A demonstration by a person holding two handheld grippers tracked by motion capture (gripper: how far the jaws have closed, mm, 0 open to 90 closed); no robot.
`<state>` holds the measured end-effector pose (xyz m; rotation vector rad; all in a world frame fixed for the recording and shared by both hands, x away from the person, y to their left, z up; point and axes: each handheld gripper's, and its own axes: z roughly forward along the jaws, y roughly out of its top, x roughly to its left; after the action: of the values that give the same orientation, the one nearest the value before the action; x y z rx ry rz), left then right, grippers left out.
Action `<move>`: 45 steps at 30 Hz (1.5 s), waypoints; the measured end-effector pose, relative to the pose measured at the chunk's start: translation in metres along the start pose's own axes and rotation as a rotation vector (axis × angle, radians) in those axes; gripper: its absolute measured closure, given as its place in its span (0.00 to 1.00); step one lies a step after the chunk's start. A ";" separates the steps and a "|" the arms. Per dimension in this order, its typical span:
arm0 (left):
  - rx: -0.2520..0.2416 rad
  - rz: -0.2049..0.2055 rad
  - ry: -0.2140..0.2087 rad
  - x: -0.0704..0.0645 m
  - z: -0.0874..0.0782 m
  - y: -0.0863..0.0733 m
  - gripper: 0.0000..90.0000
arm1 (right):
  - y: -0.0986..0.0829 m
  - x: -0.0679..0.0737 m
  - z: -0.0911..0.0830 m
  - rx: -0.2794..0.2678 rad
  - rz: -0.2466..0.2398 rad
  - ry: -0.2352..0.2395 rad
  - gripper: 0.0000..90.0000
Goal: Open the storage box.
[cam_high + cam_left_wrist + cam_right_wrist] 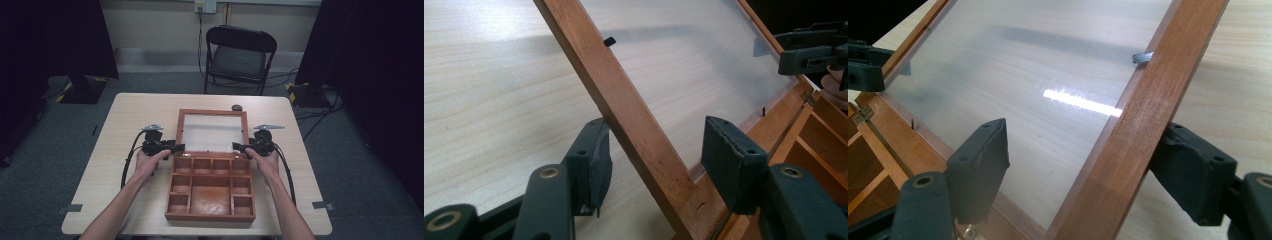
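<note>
Two forearms enter from the near edge of a pale wooden table (125, 115), each hand gripping a black two-jaw tool on either side of an opened wooden box. Nearest the person sits the box's tray (211, 189), a reddish-brown base divided into small compartments around one larger central well, lying flat near the table's front edge. Just beyond it, hinged along the tray's far side, the lid (212, 131) lies opened back with its frosted pane facing up inside a wooden frame.

At the lid's left rail, the left gripper (176, 147) reaches in from the side; seen from its own camera, its jaws stand spread with the wooden rail (634, 120) running between them, one pad (591, 165) close against the rail's outer face and the other well off it over the pane. At the opposite rail, the right gripper (237, 147) mirrors the pose: its jaws are likewise spread astride the frame's right rail (1143, 115), the outer pad (1193, 175) touching or nearly touching the wood, the inner one hanging over the pane.

Farther back, a small dark object (237, 107) rests near the table's far edge. Behind the table stands a black folding chair (240, 55) against a light wall, with cables trailing across the grey floor.
</note>
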<state>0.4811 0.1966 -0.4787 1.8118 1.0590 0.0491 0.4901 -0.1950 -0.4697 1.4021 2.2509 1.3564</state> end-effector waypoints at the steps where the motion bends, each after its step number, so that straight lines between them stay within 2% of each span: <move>1: 0.000 0.004 0.003 0.000 0.000 0.000 0.50 | 0.000 0.000 0.000 0.000 -0.001 -0.002 0.25; 9: 0.022 0.016 0.016 -0.001 0.000 0.003 0.49 | 0.000 0.001 0.001 -0.004 -0.002 -0.008 0.25; 18: 0.038 -0.031 0.008 0.002 0.003 0.003 0.48 | -0.002 -0.001 0.004 0.012 0.025 -0.012 0.22; 24: 0.044 -0.045 0.031 -0.001 0.008 0.004 0.43 | -0.002 -0.002 0.005 0.019 0.035 -0.010 0.21; 25: 0.046 -0.060 0.030 -0.001 0.008 0.004 0.42 | -0.003 -0.001 0.005 0.020 0.027 -0.030 0.20; 29: 0.048 -0.063 0.023 0.000 0.009 0.004 0.42 | -0.003 -0.002 0.005 0.024 0.025 -0.027 0.20; 31: 0.053 -0.053 0.044 0.000 0.008 0.004 0.41 | -0.003 -0.002 0.005 0.028 0.027 -0.024 0.20; 32: 0.058 -0.036 0.073 -0.002 0.008 0.004 0.40 | -0.003 -0.003 0.005 0.030 0.033 -0.018 0.20; 33: 0.063 -0.041 0.081 -0.002 0.008 0.004 0.40 | -0.003 -0.004 0.005 0.042 0.054 -0.007 0.19; 35: 0.071 -0.061 0.075 0.001 0.008 0.003 0.38 | -0.007 -0.009 0.007 0.057 0.096 0.023 0.19; 37: 0.058 -0.068 0.071 0.003 0.007 0.002 0.37 | -0.007 -0.010 0.007 0.064 0.109 0.031 0.20; 38: 0.057 -0.072 0.070 0.004 0.007 0.001 0.37 | -0.007 -0.009 0.007 0.060 0.093 -0.005 0.22; 40: 0.056 -0.068 0.066 0.003 0.006 0.000 0.37 | -0.003 -0.008 0.001 0.052 0.059 -0.013 0.24; 45: 0.055 -0.044 0.057 0.000 0.005 0.000 0.37 | -0.003 -0.010 -0.007 0.022 0.070 -0.022 0.23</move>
<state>0.4838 0.1933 -0.4809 1.8451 1.1495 0.0456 0.4901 -0.2071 -0.4710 1.5087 2.2298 1.3333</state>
